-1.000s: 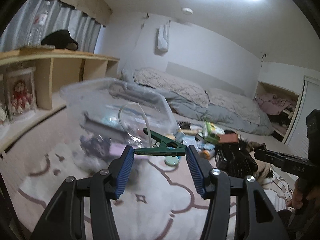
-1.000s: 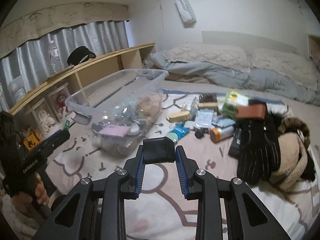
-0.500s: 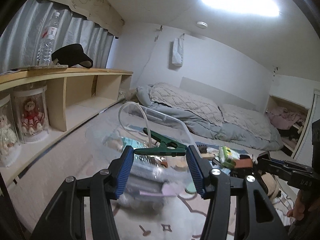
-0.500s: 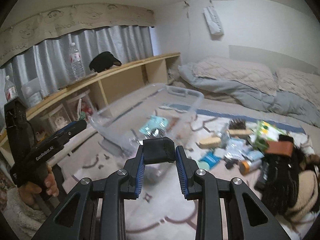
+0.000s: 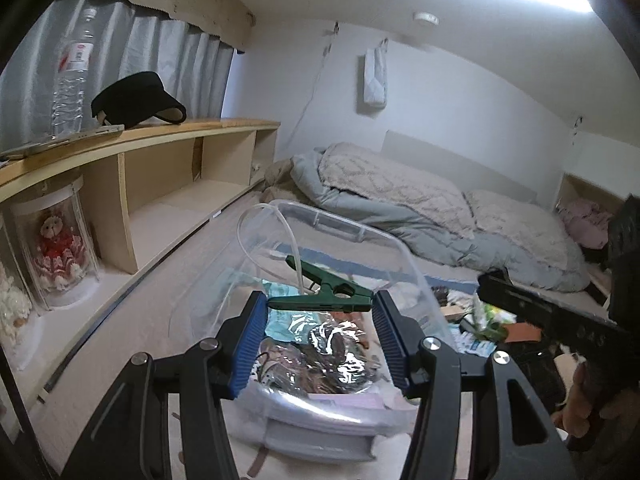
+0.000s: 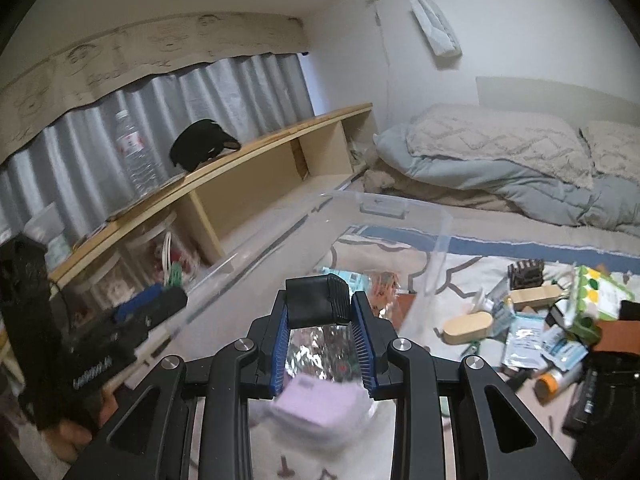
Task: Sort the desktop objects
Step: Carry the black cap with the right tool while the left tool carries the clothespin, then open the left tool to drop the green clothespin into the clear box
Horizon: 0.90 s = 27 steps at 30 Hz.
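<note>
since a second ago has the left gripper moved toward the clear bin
Yes. The left gripper, holding the green clip, has come forward over the clear bin, which earlier sat ahead.

The lilac item [image 6: 316, 402] inside the clear bin [image 6: 384, 208] is blurred; the bin's contents are indistinct behind glare.

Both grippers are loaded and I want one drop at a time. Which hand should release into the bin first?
Probably either; slightly the left. The left gripper holds the clip over the bin; the right gripper holds its black block there too.
</note>
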Tool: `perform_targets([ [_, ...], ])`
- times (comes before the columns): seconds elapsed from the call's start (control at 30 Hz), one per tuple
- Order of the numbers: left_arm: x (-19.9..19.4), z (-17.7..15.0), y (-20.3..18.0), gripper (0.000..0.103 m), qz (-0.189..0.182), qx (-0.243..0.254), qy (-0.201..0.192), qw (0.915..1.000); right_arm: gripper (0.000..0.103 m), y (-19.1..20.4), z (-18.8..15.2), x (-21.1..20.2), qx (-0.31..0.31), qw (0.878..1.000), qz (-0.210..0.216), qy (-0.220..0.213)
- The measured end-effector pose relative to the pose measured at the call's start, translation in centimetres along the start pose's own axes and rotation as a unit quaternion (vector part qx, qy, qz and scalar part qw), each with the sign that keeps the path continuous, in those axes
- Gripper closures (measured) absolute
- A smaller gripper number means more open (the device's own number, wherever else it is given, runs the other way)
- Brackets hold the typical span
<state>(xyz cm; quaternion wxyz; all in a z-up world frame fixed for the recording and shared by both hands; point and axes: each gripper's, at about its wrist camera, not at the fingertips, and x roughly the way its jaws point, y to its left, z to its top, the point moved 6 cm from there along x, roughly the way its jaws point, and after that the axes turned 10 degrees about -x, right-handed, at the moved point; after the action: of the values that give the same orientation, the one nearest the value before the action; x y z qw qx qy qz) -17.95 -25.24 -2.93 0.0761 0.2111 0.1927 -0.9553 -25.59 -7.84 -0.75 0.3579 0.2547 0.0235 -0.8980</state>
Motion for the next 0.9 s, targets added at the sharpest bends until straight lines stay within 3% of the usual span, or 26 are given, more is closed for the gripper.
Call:
perform_targets([
  [0.23,3.6,-0.4,0.1,0.049,0.037,0.047,0.076,0.9953,0.073,-1.0,0.3,3.8,0.052,0.998,0.017,0.018],
  [0.43,5.3,-1.4,0.6,0.049,0.074,0.078,0.156,0.9818,0.073,-1.5,-0.7,4.8,0.056,0.998,0.017,0.028],
  [0.7,5.9,-2.3,1.7,0.049,0.114,0.089,0.206,0.9677,0.073,1.0,-1.6,5.8,0.016,0.998,0.049,0.047],
  [0.9,6.2,-2.7,1.9,0.049,0.123,0.086,0.219,0.9642,0.073,0.7,-2.1,5.9,0.014,0.997,0.051,0.051],
])
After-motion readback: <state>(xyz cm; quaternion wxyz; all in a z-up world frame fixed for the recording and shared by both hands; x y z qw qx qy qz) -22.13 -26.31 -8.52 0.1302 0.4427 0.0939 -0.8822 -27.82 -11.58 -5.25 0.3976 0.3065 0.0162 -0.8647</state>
